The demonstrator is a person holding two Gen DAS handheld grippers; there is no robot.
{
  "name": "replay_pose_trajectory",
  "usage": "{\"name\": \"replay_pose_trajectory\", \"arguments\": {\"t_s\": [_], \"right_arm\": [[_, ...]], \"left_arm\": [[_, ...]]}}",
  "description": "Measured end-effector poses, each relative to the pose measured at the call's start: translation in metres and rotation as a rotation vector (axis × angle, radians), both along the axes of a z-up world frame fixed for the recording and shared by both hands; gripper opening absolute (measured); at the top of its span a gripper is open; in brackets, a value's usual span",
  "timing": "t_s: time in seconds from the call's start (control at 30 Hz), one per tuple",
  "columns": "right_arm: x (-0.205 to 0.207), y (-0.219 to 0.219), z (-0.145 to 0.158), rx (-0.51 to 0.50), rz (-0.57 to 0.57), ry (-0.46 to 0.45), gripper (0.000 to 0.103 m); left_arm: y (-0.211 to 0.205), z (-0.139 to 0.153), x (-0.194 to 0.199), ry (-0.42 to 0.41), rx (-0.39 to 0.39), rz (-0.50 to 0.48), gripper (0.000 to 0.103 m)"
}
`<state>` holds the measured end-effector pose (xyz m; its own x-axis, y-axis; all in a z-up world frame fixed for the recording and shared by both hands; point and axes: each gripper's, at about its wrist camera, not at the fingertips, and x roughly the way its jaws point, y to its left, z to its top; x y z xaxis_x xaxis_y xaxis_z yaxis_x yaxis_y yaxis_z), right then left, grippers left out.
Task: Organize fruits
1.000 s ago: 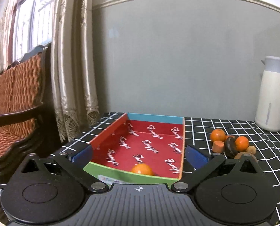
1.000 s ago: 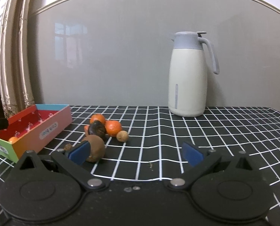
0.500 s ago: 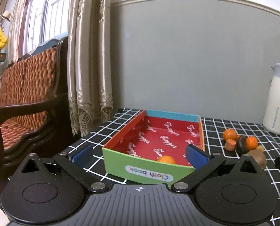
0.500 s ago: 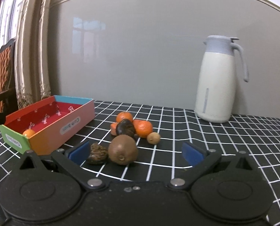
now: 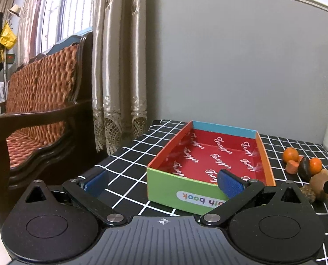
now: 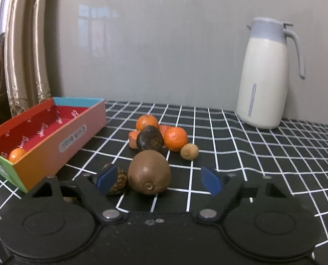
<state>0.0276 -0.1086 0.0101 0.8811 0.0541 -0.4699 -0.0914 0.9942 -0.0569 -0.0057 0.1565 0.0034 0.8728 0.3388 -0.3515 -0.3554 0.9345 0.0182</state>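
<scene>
Left gripper jaws wide apart, nothing between the pads. Red-lined box just ahead on checked tablecloth, right pad overlapping its near wall. Fruit pile to the right; wooden bench far left.

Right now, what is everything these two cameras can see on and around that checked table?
Cardboard box: one, multicoloured, red inside, table's left.
Tangerines: three, orange; one in box, two in pile.
Kiwi: one, brown, nearest the right tool.
Dark fruit: one, blackish, mid-pile.
Small round fruit: one, tan, pile's right.
Jug: one, cream and grey, back right.
Wooden chair: one, dark, left.
Left tool: open, empty.
Right tool: jaws just closing, kiwi between them.
</scene>
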Motion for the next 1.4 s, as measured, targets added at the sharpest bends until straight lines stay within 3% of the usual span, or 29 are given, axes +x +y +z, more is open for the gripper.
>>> {"name": "replay_pose_trajectory", "arguments": {"t_s": [0.1,0.43,0.47,0.63,0.87,1.03,1.13,1.27,1.4], "right_arm": [[0.009,0.000,-0.004,0.007,-0.011,0.035,0.064],[0.024,0.005,-0.008,0.033,-0.009,0.082,0.062],[0.024,0.005,-0.007,0.038,0.000,0.086,0.051],[0.020,0.008,-0.006,0.034,0.026,0.083,0.048],[0.000,0.020,0.012,0.023,0.066,-0.024,0.047],[-0.016,0.050,0.032,0.059,0.169,-0.127,0.045],[-0.016,0.076,0.034,0.073,0.228,-0.136,0.043],[-0.015,0.106,0.033,0.059,0.260,-0.165,0.021],[-0.002,0.128,0.025,0.040,0.319,-0.108,0.020]], "left_arm": [[0.001,-0.001,0.001,0.004,0.005,-0.002,0.103],[0.004,-0.002,0.002,0.013,0.009,-0.007,0.103],[0.004,-0.002,0.003,0.015,0.009,-0.008,0.103],[0.001,-0.002,0.002,0.016,0.011,-0.005,0.103],[0.006,-0.001,-0.005,0.014,0.026,0.000,0.103],[0.016,0.001,-0.010,0.005,0.012,0.022,0.103],[0.023,0.001,-0.014,0.005,0.012,0.030,0.103],[0.033,-0.001,-0.017,0.009,0.016,0.043,0.103],[0.046,-0.002,-0.021,0.012,0.010,0.061,0.103]]}}
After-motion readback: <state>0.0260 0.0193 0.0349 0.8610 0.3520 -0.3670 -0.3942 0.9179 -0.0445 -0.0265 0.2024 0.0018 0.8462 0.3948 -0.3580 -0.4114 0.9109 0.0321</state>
